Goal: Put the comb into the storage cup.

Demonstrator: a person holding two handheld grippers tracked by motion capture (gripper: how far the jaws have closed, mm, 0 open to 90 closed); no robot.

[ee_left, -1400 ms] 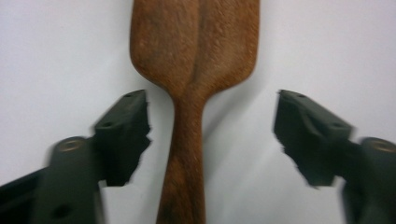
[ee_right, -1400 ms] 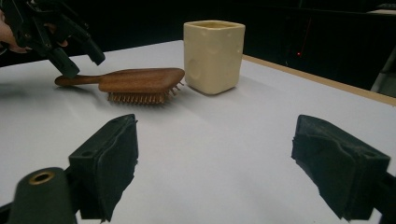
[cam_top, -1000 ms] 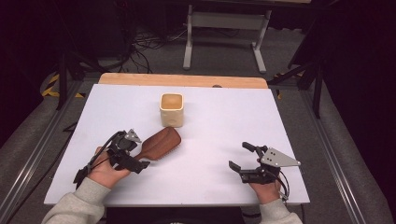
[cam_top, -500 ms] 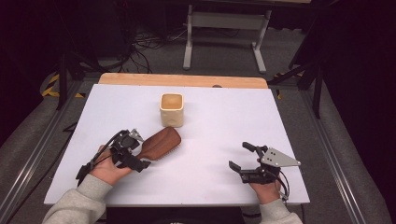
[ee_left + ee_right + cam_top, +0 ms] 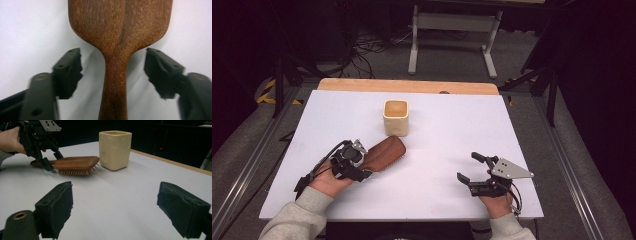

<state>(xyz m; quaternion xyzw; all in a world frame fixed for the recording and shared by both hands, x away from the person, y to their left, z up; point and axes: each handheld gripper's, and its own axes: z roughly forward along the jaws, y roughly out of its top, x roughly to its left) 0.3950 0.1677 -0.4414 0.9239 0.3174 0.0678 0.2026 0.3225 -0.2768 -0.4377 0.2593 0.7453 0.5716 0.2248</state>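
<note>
A brown wooden hairbrush (image 5: 384, 152) lies bristles down on the white table (image 5: 447, 135), its handle pointing toward my left hand. My left gripper (image 5: 362, 164) straddles that handle. In the left gripper view the jaws have just been closing, with the handle (image 5: 115, 82) between the pads and a gap on each side, so it is open. The right gripper view shows the brush (image 5: 75, 162) with the left gripper (image 5: 53, 161) over its handle. My right gripper (image 5: 467, 166) rests open at the front right with nothing between its jaws (image 5: 115, 202).
A cream square cup (image 5: 396, 117) stands upright just behind the brush head, and in the right gripper view the cup (image 5: 115, 150) sits close to the brush tip. A wooden strip (image 5: 407, 86) borders the far table edge. A metal stand (image 5: 452, 30) is on the floor beyond.
The left gripper's jaws have drawn in a little around the brush handle. Both hands and the brush stay where they were.
</note>
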